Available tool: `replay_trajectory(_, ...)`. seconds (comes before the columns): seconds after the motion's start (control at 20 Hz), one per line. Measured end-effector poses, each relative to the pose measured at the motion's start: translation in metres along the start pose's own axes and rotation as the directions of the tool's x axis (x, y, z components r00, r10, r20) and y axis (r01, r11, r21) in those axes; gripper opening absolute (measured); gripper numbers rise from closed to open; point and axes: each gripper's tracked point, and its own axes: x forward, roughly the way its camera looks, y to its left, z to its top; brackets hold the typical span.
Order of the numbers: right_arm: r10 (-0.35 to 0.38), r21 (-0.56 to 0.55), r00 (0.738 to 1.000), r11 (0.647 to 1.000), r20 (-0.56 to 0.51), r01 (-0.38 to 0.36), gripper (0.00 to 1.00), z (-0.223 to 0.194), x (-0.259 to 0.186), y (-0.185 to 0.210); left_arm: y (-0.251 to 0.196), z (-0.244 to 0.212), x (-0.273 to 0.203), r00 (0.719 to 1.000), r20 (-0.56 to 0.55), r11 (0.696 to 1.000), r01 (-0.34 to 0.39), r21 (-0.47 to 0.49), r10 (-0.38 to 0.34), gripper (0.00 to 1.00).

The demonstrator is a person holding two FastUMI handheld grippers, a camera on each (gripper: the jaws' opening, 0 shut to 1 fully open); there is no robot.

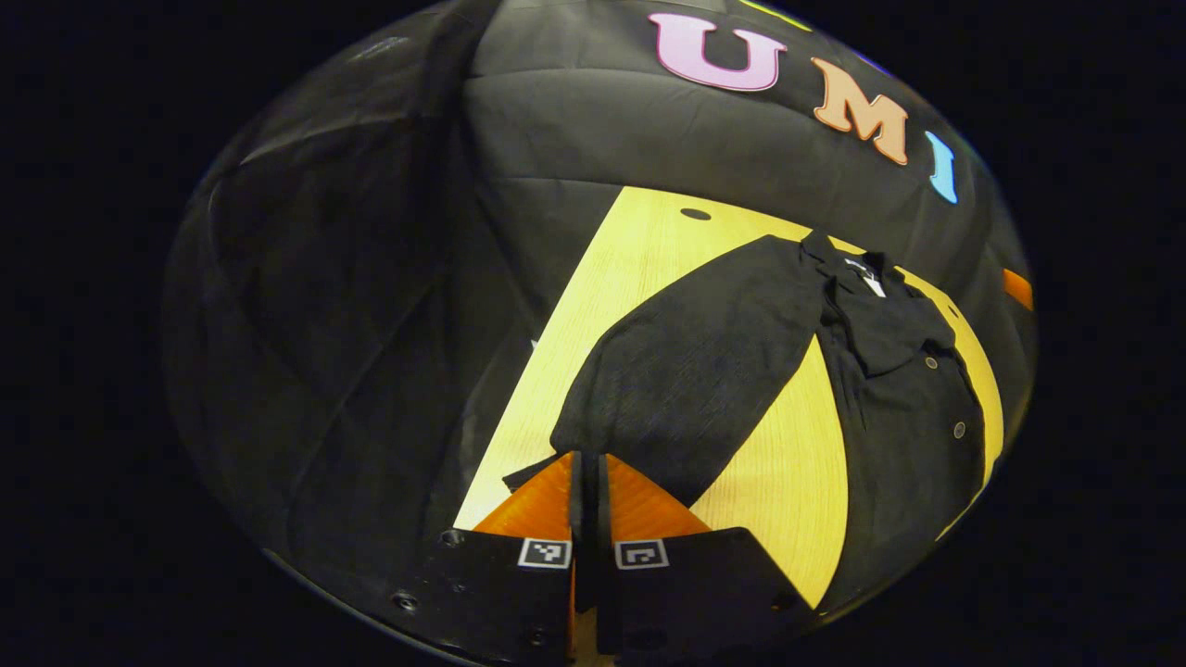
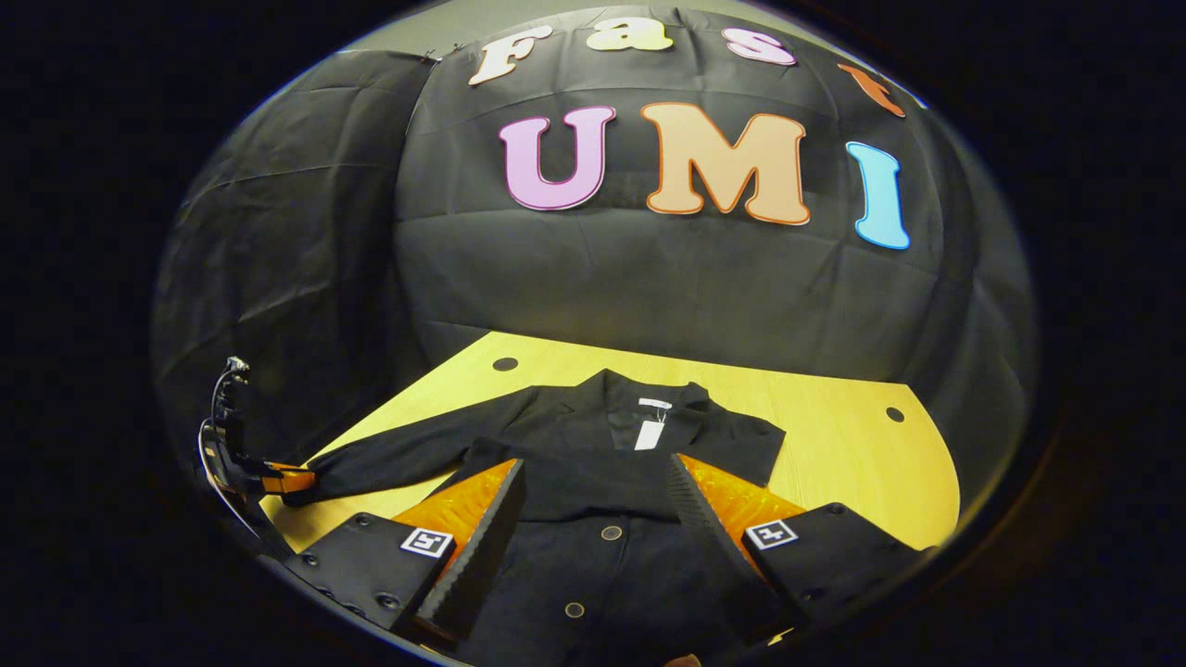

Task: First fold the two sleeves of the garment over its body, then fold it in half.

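Note:
A black buttoned garment (image 2: pixel 602 565) lies flat on the yellow table (image 2: pixel 834 445), collar and white label (image 2: pixel 651 433) toward the far wall. One sleeve (image 2: pixel 593 486) is folded across the chest. The other sleeve (image 1: pixel 704 361) stretches out straight to the side over bare table. My left gripper (image 1: pixel 588 463) is shut on that sleeve's cuff; in the right gripper view it is seen at the far left (image 2: pixel 292 480), at the sleeve's end. My right gripper (image 2: pixel 595 463) hovers open above the garment's body, its fingers wide apart and holding nothing.
The table has small round holes near its far edge (image 2: pixel 505 363) (image 2: pixel 894 414). Black cloth walls close in behind and on the left. Bare wood (image 1: pixel 788 482) lies between the outstretched sleeve and the body.

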Motion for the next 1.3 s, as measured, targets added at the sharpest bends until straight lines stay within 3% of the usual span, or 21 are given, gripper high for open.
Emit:
replay_trajectory(0.15,-0.019,0.021,0.999,1.000,0.028,0.018,0.99,0.003,-0.014,-0.015,-0.011,0.008,-0.004,1.000,-0.022,1.000,0.006,-0.006,-0.006,0.00)
replay_trajectory(0.4,-0.049,0.052,0.997,0.998,0.055,0.046,1.00,-0.002,-0.038,-0.049,-0.061,0.074,-0.036,0.992,0.103,0.997,0.078,-0.001,-0.078,0.00)
replay_trajectory(0.75,-0.062,0.089,0.997,0.994,0.050,0.057,0.98,-0.025,-0.065,-0.097,-0.171,0.146,-0.055,0.956,0.203,0.975,0.188,0.122,-0.210,0.00)
replay_trajectory(1.0,-0.076,0.144,0.996,0.987,0.044,0.069,0.98,-0.050,-0.093,-0.139,-0.255,0.169,-0.049,0.937,0.209,0.952,0.243,0.185,-0.280,0.00)
replay_trajectory(1.3,-0.149,0.212,0.988,0.967,0.030,0.139,0.98,-0.078,-0.124,-0.199,-0.346,0.177,-0.035,0.921,0.174,0.913,0.293,0.285,-0.349,0.00)
